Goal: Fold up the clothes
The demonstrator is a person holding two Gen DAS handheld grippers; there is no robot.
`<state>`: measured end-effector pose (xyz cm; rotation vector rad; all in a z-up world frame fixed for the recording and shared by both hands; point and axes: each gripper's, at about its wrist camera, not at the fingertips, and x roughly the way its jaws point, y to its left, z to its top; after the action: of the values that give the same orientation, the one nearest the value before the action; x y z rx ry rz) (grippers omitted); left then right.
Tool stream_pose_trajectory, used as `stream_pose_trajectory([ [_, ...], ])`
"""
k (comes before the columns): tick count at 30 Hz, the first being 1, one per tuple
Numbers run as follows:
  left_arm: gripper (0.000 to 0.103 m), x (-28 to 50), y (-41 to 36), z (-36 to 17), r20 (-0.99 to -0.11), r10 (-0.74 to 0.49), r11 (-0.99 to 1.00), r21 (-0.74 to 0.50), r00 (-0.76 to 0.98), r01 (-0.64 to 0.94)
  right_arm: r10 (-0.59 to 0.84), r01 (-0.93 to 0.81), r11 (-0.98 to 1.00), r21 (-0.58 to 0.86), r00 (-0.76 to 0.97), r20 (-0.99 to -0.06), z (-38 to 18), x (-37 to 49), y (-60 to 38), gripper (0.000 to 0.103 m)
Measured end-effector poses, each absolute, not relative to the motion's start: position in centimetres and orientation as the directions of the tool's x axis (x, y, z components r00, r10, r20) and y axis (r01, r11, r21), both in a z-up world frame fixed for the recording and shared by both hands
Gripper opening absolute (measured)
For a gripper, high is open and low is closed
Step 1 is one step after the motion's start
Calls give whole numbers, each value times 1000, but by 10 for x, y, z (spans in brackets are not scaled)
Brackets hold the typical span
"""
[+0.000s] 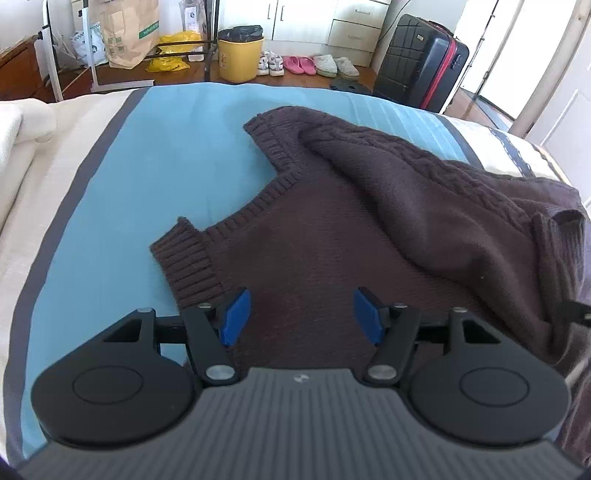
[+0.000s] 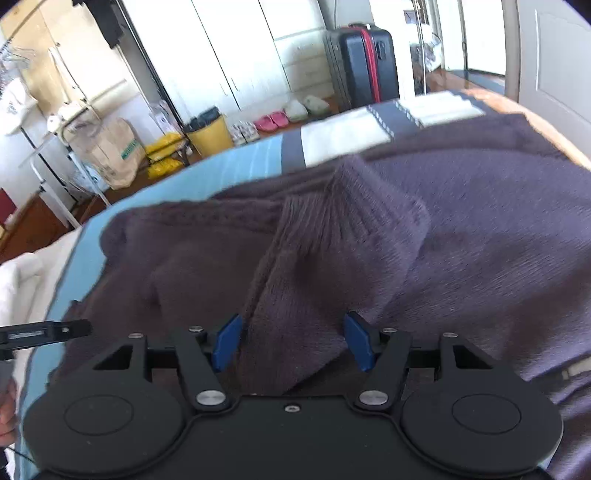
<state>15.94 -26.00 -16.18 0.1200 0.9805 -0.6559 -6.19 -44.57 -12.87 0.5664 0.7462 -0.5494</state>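
Two handheld grippers over one dark brown knitted sweater (image 1: 332, 236), spread on a light blue blanket with grey borders (image 1: 147, 166) across a cream-covered bed (image 1: 48, 177). Sweater lying mostly toward the right half of the blanket, ribbed V-neck edge (image 1: 273, 173) facing the bare blue area, a cable-knit portion (image 1: 424, 177) folded loosely over the flat body, bunched folds at the far right. Ribbed band (image 1: 188, 254) just left of the left gripper (image 1: 301, 315). Left gripper tilted down above the flat knit, blue pads (image 1: 234, 317) spread well apart, nothing pinched between them, only sweater fabric beneath. Right gripper (image 2: 291, 341) likewise pointed down, blue pads (image 2: 227, 341) parted, a ribbed sleeve cuff (image 2: 314, 266) rising between them; contact with the left pad not clear, right pad close beside the fabric, no firm pinch visible. Some motion blur in the right wrist view. Tip of the other black tool (image 2: 44, 334) at the left edge of that view, with part of a hand (image 2: 7, 410) below it. Beyond the bed: yellow bin with a black liner (image 1: 240, 53), brown paper bag (image 1: 129, 33), yellow plastic bags (image 1: 173, 51), pink slippers (image 1: 299, 64), pale shoes (image 1: 336, 66), black suitcase with a red stripe (image 1: 417, 62), white cabinets (image 1: 314, 18), wooden floor.
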Motion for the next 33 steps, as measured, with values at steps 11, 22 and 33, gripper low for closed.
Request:
stream_pose_trajectory([
  [11,63,178,-274,-181,-804,-444,824,-192,396,533,-456,589,806,66,687,-566,-51,-10,-475,13],
  [22,63,190,-278,-174,-764,-457,835,-191,456,517,-435,440,880,177,898,-68,76,23,-523,13],
  [33,66,186,-297,-187,-786,-420,812,-101,455,574,-580,788,615,-15,439,-686,-86,8,-633,39],
])
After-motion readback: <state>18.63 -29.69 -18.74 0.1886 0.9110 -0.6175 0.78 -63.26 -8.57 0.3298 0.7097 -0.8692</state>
